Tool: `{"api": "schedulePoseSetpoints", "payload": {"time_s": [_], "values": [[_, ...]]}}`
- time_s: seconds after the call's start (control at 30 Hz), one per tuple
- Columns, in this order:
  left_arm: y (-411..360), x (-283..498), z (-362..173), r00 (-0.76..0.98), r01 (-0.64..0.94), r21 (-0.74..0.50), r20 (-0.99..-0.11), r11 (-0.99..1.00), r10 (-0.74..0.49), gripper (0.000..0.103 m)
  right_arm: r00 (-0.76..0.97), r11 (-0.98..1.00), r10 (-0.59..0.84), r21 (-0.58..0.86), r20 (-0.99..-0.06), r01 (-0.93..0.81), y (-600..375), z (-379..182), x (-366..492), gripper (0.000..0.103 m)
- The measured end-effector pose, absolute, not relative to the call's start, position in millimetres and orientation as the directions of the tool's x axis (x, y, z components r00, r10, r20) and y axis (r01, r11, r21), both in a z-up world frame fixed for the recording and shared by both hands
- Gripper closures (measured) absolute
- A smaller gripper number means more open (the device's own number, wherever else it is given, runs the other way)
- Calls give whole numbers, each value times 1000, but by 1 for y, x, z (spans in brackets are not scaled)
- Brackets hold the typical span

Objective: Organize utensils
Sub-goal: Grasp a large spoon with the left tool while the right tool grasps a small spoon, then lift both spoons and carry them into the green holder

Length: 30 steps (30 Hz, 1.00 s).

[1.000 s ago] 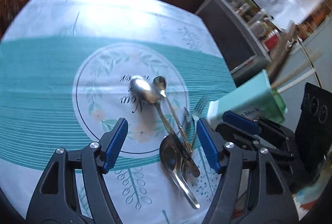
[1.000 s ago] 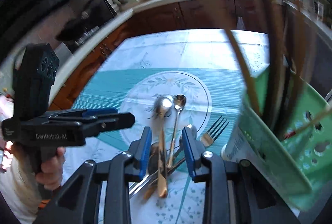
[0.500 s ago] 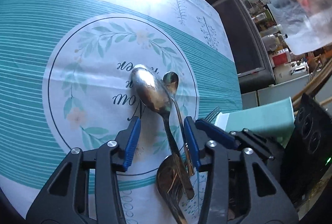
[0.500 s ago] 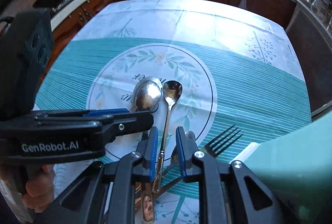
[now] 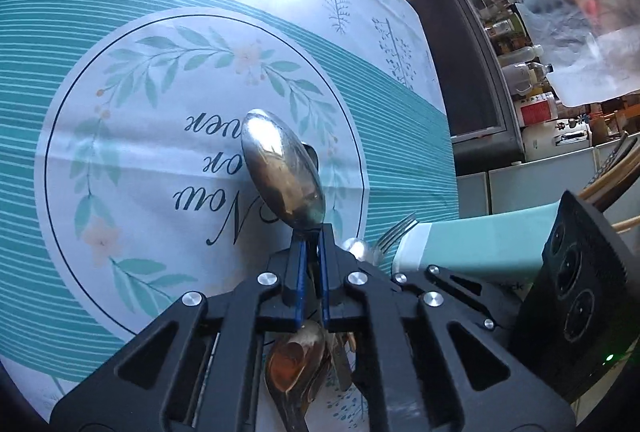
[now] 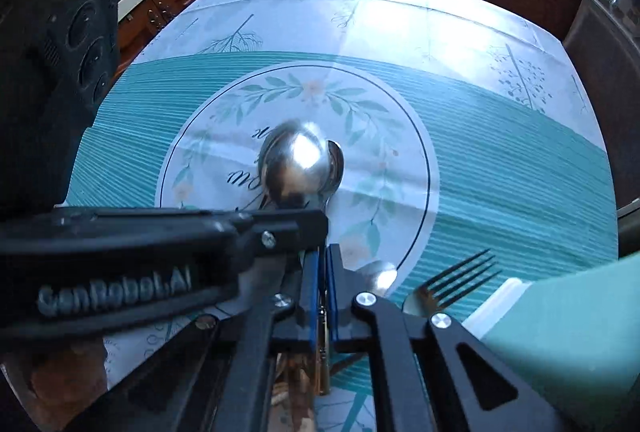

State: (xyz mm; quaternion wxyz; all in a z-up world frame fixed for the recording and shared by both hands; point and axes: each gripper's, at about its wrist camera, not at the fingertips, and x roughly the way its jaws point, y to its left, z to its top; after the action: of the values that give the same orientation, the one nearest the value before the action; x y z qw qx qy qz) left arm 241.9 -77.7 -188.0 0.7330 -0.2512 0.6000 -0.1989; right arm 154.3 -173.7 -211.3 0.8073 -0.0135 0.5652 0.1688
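Right wrist: "GenRobot.AI" on left gripper (image 6: 316, 220).

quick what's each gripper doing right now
Left gripper: shut on the large spoon.
Right gripper: shut on the small spoon.

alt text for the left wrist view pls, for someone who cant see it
The left gripper is shut on a large spoon by its neck, bowl raised over a teal floral tablecloth. More cutlery lies beneath it; a fork and teal holder sit to the right.
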Motion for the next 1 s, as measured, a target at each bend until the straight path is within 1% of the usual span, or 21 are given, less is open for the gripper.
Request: {"api": "schedulePoseSetpoints", "payload": {"time_s": [0.17,0.33,0.5,0.53,0.67,0.7,0.77,0.83,0.87,1.0], "values": [[-71,224,-164,290,45,-577,-774,815,-563,102,355,928,338,245,-872,-282,-190,-198,136,99],[-66,192,-115,436,164,-524,-722,836,-538,103,428,896,432,323,-794,-305,-203,-179,111,99],[-67,158,-68,543,270,-461,-652,846,-529,103,523,858,513,384,-681,-342,-219,-154,78,99],[-69,150,-58,560,296,-445,-635,845,-531,103,552,848,530,392,-644,-358,-223,-148,69,100],[-81,118,-21,611,389,-379,-575,839,-544,103,639,831,556,388,-532,-399,-237,-128,37,99],[-82,108,-11,622,414,-364,-555,834,-552,103,660,827,559,387,-502,-406,-242,-123,30,99],[-91,91,11,642,470,-326,-512,820,-571,103,717,820,563,383,-411,-425,-256,-112,11,99],[-102,73,33,655,523,-285,-470,804,-592,103,756,824,549,383,-358,-417,-268,-107,2,99],[-107,66,41,656,540,-272,-456,797,-601,103,788,833,526,378,-319,-403,-279,-102,-6,99],[-136,50,75,663,605,-219,-392,765,-637,103,880,875,425,346,-213,-339,-317,-89,-23,99]]}}
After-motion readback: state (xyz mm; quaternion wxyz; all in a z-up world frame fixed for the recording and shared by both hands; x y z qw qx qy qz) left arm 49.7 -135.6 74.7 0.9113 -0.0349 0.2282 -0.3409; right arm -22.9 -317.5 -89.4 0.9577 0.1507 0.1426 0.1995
